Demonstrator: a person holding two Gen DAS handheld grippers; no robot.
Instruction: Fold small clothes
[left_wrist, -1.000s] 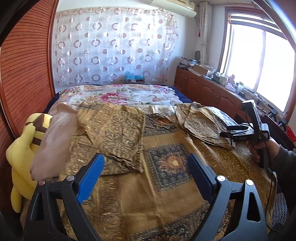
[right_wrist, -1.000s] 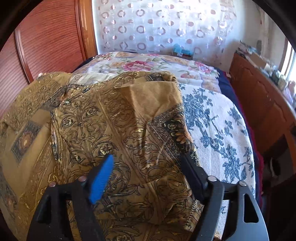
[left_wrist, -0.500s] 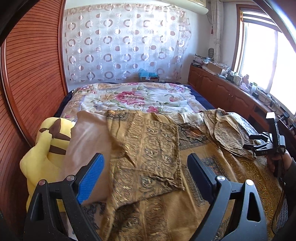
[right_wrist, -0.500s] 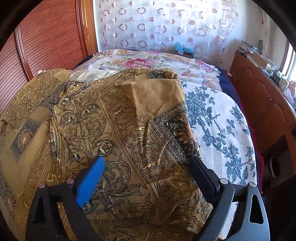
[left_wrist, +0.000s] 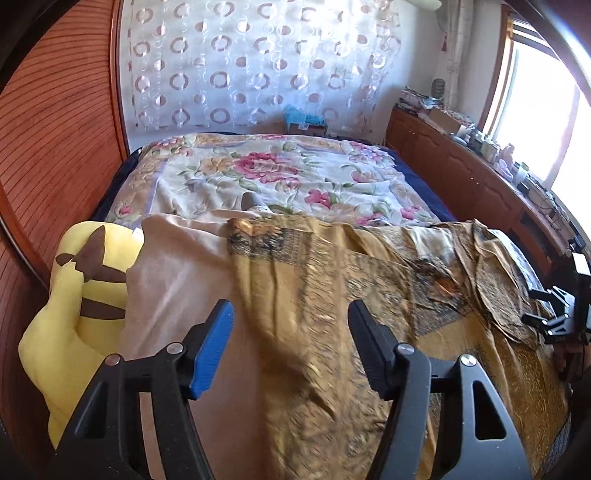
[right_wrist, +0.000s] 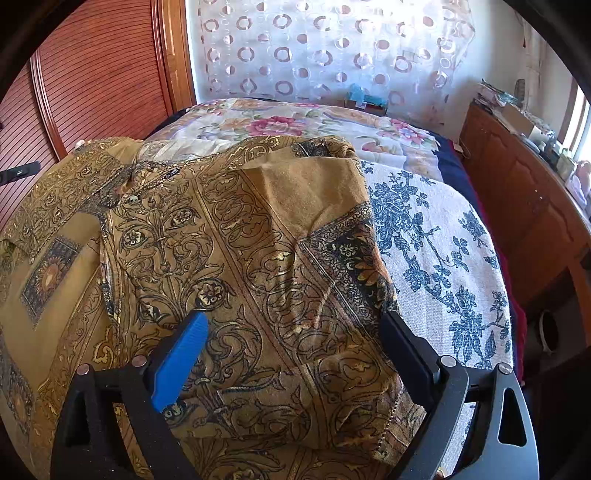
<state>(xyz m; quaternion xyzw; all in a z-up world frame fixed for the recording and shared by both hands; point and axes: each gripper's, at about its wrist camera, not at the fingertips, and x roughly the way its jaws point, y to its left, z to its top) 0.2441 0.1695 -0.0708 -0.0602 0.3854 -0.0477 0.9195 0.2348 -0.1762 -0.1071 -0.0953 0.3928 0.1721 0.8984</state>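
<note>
Both sets of jaws stand apart and pinch nothing. The left gripper (left_wrist: 290, 347) has just been narrowing its gap, with a fold of the gold patterned garment (left_wrist: 317, 354) lying under and between the fingers, though the pads do not look pressed on it. The right gripper (right_wrist: 291, 354) is spread wide over the garment's (right_wrist: 258, 258) other folded flap, the cloth passing beneath both fingers, not squeezed.

The garment lies flat across the near end of the bed, partly on a plain beige cloth (left_wrist: 177, 280) to the left and a blue-flowered white sheet (right_wrist: 436, 258) to the right. It looks thin, limp and light, and a bit slick with its metallic print; I judge it will drape and slide rather than hold a crease. A hemmed edge or a corner of a flap seems the best place to pinch, taking one layer only.

Beside it sits a yellow plush toy (left_wrist: 74, 314); beyond, a floral quilt (left_wrist: 266, 173) and a circle-print curtain (left_wrist: 251, 66).
</note>
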